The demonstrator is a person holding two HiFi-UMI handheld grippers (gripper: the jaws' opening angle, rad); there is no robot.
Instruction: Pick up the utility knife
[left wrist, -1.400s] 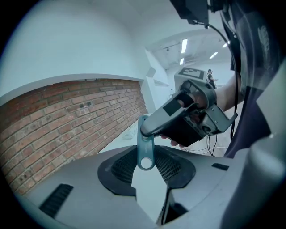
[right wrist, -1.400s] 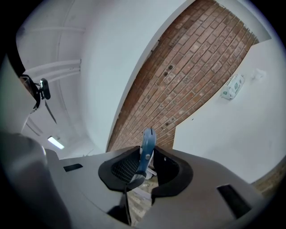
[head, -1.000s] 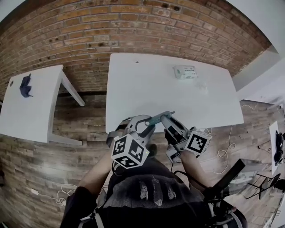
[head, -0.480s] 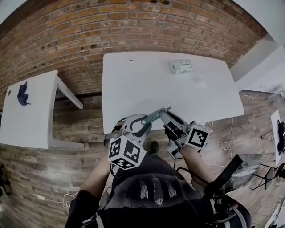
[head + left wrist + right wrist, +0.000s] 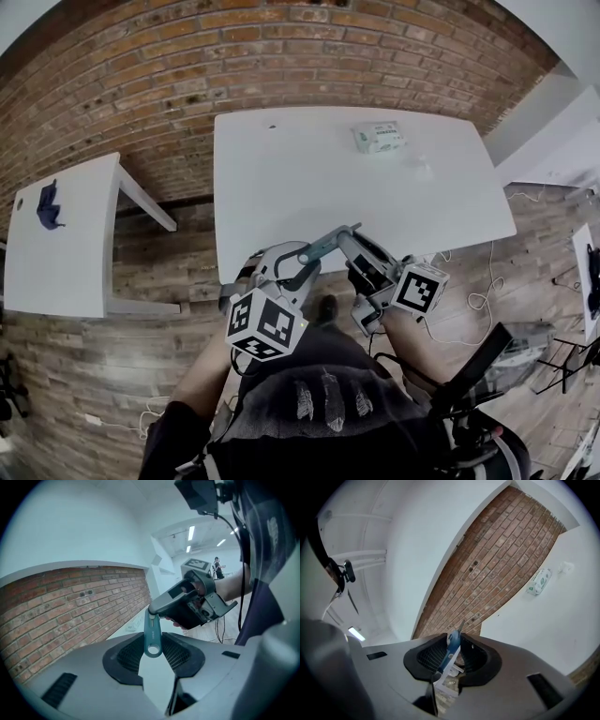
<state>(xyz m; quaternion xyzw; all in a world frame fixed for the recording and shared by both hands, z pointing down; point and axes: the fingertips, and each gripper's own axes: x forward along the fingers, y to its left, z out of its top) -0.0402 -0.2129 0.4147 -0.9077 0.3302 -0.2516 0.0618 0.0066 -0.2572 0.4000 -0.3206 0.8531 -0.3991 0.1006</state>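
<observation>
The teal utility knife (image 5: 326, 245) hangs in the air over the white table's near edge, gripped at both ends. My left gripper (image 5: 298, 265) is shut on its tail end, and the ring hole (image 5: 153, 645) shows between the pads in the left gripper view. My right gripper (image 5: 351, 242) is shut on the front part of the knife (image 5: 450, 652), with the blade tip (image 5: 461, 626) poking out past the pads. From the left gripper view, the right gripper's body (image 5: 190, 604) sits just beyond the knife.
The white table (image 5: 309, 178) lies ahead against a brick wall, with a small wipes pack (image 5: 379, 137) near its far right. A second white table (image 5: 66, 244) at left carries a dark blue object (image 5: 47, 206). Cables (image 5: 469, 305) lie on the floor at right.
Both grippers keep their hold on the knife in the same place; only the head view has drifted slightly.
</observation>
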